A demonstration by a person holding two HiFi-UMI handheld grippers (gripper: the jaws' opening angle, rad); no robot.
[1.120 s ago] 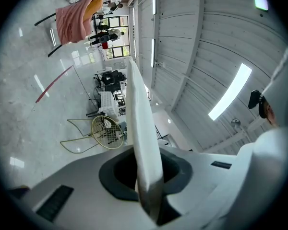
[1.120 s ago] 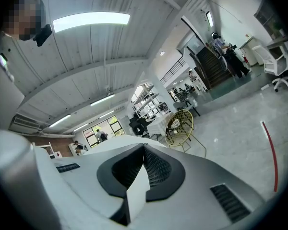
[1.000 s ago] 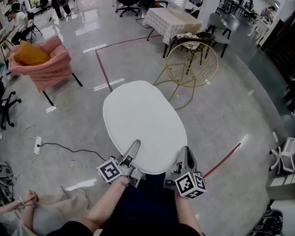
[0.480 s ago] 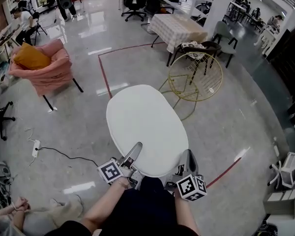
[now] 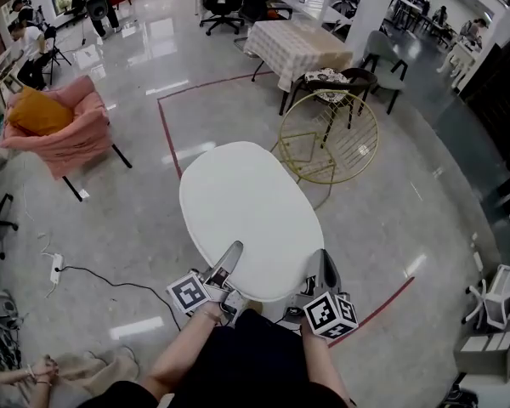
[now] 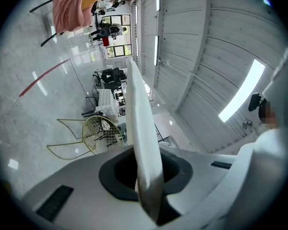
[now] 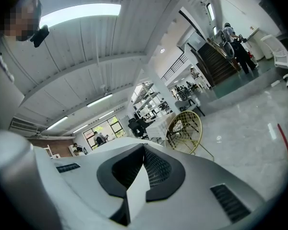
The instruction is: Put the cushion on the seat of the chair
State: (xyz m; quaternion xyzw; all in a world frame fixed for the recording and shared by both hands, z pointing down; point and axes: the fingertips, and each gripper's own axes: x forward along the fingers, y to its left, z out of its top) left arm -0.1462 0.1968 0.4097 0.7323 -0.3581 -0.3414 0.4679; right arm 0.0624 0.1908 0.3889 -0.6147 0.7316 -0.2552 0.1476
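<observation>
Head view: a person carries a white oval cushion [image 5: 248, 215] roughly level in front of the body, with the left gripper [image 5: 230, 260] and the right gripper [image 5: 322, 266] each clamped on its near edge, well apart from one another. The cushion's long axis runs away from the person. The gold wire chair [image 5: 330, 136], likely the target, stands on the floor beyond the cushion's far end and off to the right, so the right hand looks the nearer. A pink armchair [image 5: 64, 134] sits well away to the left. Left gripper view: the jaws press on the cushion's thin rim, which rises edge-on up the frame, with the wire chair to its left. Right gripper view: the jaws likewise pinch the rim, and the chair is ahead, slightly right. No brand or legible writing shows, only square patterns on the marker cubes [image 5: 189, 293].
</observation>
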